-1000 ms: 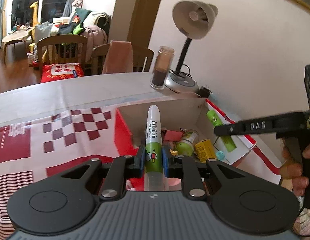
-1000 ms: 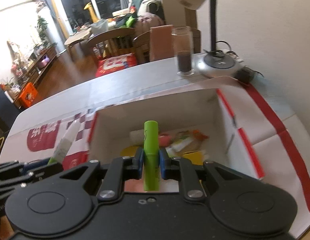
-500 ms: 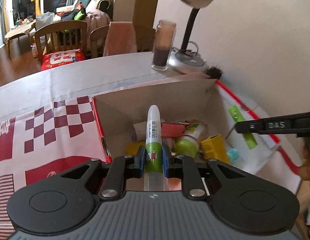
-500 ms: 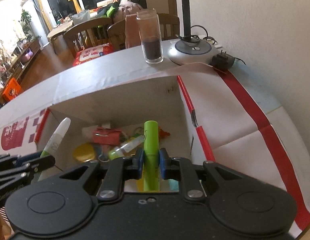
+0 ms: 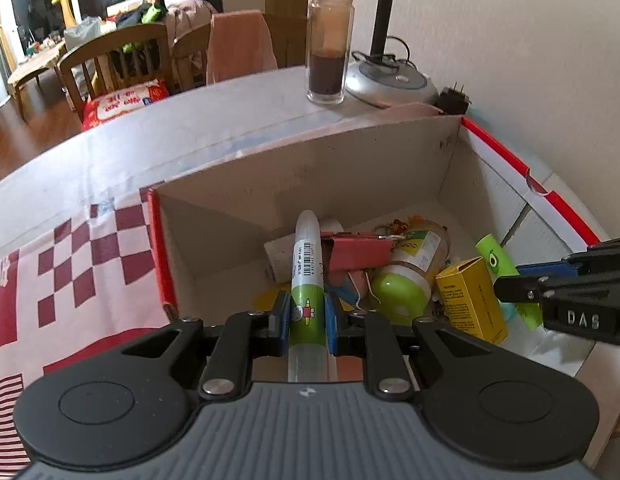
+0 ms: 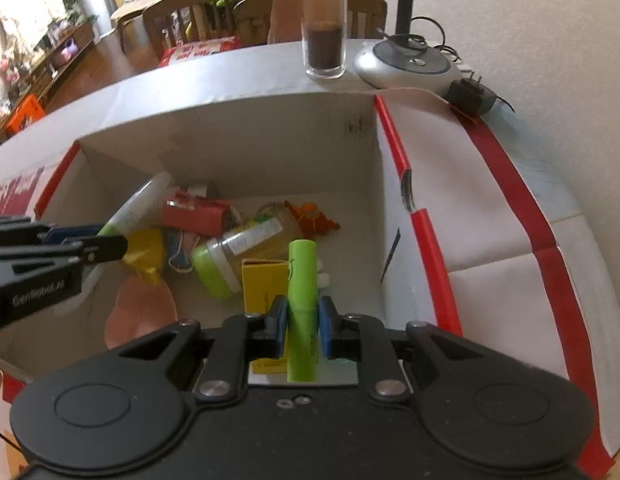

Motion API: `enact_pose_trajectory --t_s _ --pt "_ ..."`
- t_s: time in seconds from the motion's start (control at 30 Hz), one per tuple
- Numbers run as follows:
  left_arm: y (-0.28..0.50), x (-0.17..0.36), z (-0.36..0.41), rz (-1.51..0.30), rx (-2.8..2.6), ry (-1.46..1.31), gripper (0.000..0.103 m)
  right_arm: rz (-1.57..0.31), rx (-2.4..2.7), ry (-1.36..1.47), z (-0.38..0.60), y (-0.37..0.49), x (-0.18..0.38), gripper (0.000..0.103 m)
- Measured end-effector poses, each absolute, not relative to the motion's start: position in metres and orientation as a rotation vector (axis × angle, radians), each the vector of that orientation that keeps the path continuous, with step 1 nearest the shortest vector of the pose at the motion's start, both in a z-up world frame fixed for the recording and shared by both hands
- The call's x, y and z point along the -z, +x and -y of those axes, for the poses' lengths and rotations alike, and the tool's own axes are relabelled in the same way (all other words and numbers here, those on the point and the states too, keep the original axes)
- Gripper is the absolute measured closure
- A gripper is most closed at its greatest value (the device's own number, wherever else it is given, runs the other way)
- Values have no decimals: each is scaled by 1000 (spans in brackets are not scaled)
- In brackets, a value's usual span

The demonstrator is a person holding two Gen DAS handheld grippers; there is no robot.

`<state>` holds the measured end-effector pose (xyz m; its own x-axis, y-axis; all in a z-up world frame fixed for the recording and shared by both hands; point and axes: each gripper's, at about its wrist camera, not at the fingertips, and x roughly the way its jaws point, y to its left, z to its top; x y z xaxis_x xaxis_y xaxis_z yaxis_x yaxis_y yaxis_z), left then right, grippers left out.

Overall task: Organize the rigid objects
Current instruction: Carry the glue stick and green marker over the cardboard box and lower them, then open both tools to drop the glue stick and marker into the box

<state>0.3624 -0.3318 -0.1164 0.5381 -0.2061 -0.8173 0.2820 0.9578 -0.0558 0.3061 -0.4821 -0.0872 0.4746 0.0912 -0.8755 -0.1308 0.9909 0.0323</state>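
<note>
While poised over open cardboard box (image 5: pixel 310 168): left gripper (image 5: pixel 307 316) clamped on white-green marker (image 5: pixel 306 264); right gripper (image 6: pixel 303 326) clamped on green highlighter (image 6: pixel 302 280). Step: depositing. Next, probably: lower among contents, part jaws, release.

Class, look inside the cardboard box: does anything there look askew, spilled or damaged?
Nothing looks spilled or damaged. The clear jar with a lime-green lid lies on its side among a red binder clip and a yellow carton, a loose jumble in the white cardboard box.
</note>
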Motion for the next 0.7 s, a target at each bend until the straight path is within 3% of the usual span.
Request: enact_pose_trajectory --t_s 0.7 --pt "366 119 327 -1055 347 7 85 -1076 -145 -5 488 305 87 82"
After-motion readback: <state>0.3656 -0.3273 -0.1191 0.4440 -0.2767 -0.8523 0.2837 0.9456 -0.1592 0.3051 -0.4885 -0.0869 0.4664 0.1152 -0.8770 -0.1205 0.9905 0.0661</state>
